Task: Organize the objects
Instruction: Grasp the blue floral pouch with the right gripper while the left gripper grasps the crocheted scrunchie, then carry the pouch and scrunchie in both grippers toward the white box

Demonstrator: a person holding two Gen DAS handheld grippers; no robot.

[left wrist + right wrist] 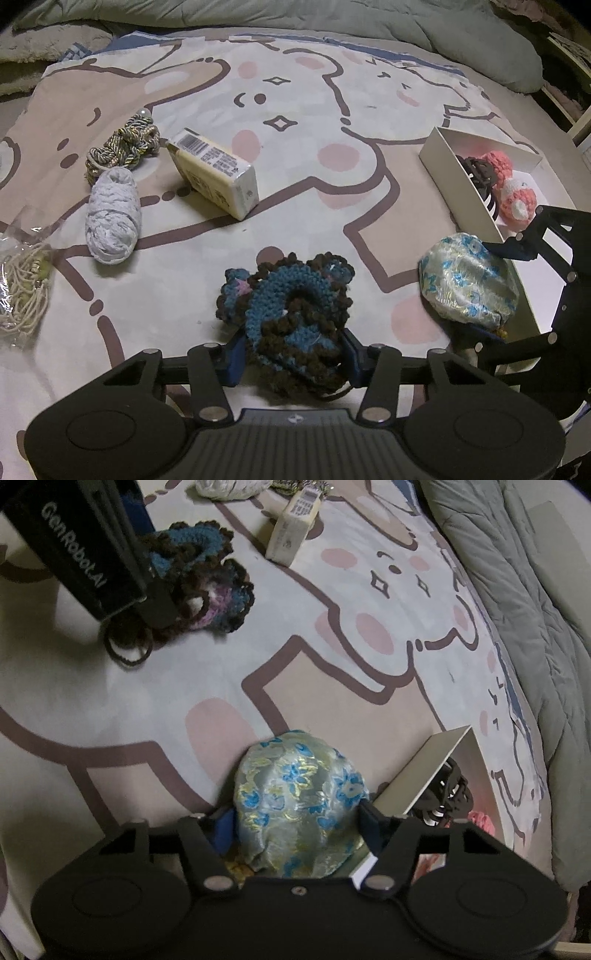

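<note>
Left wrist view is showing the left gripper (293, 356) clamping its blue pads on a blue and brown crocheted scrunchie (291, 314), which is sitting low over the cartoon-print bedsheet (295, 147). To its right, the right gripper (495, 291) is pinching a shiny brocade pouch with blue flowers (467, 282), which is hovering just beside the near wall of the white box (439, 155). Inside that box a dark claw clip (480, 177) and two pink crocheted pieces (511, 184) are lying together. Farther left on the sheet, a wrapped cream soap bar (216, 173) is resting tilted, with a twisted gold-and-grey cord (123, 147) and a pale grey yarn bundle (112, 218) near it, and a clear bag of cream string (24, 284) is lying at the left edge. A grey-green quilt (332, 22) is bunching along the far side. From the right wrist view, the right gripper's fingers (371, 823) are pressing both sides of the pouch (299, 805), close against the box's corner (428, 771), while the scrunchie (199, 579) is hanging from the left gripper (157, 602) well apart.
</note>
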